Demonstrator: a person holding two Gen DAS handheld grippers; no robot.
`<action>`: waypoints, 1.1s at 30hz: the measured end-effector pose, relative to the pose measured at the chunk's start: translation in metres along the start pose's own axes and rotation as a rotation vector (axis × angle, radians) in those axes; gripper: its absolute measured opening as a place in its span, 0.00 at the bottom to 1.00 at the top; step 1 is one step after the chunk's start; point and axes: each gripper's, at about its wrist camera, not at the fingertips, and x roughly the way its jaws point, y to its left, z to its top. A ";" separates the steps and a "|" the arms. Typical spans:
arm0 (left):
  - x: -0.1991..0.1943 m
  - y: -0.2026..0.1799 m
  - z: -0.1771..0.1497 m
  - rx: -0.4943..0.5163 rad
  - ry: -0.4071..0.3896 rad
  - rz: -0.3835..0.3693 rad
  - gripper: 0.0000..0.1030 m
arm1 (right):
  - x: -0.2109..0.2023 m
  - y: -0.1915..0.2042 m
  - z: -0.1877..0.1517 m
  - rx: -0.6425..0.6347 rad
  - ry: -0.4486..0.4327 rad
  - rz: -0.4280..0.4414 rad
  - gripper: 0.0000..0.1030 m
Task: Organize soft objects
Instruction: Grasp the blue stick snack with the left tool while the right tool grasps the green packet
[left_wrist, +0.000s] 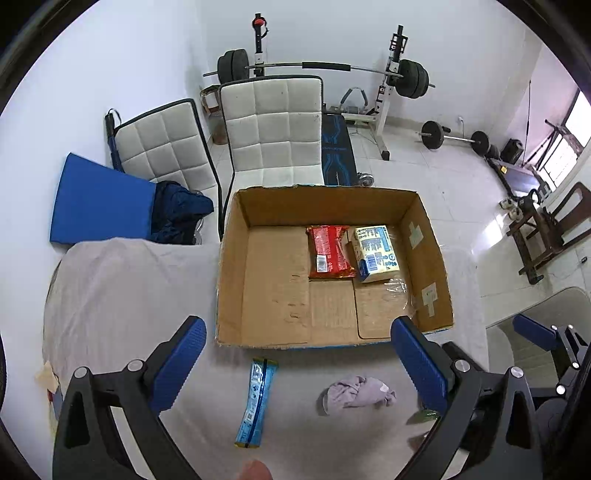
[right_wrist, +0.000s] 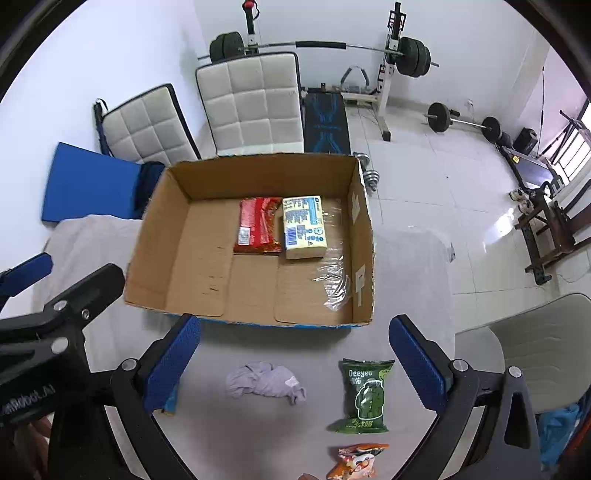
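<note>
With the red pack (left_wrist: 330, 252) and yellow pack (left_wrist: 376, 253) already in the cardboard box (left_wrist: 236, 280) mid-frame, both the left gripper (left_wrist: 295, 363) and right gripper (right_wrist: 294, 363) hang released and empty, so next likely comes closing on the lilac cloth (right_wrist: 266, 383) at lower centre

Box (right_wrist: 177, 273) left half bare; packs (right_wrist: 258, 225) far-right.

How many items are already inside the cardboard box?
2: a red packet and a pale yellow pack, side by side toward the far wall of the cardboard box. Nothing else shows inside.
</note>
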 end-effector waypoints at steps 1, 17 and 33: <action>-0.001 0.004 -0.003 -0.010 0.005 -0.008 1.00 | -0.003 -0.007 -0.003 0.012 0.005 0.009 1.00; 0.147 0.064 -0.119 -0.151 0.361 0.085 1.00 | 0.162 -0.123 -0.115 0.158 0.424 -0.118 1.00; 0.241 0.063 -0.165 -0.071 0.558 0.064 0.59 | 0.215 -0.103 -0.155 0.186 0.529 -0.093 0.42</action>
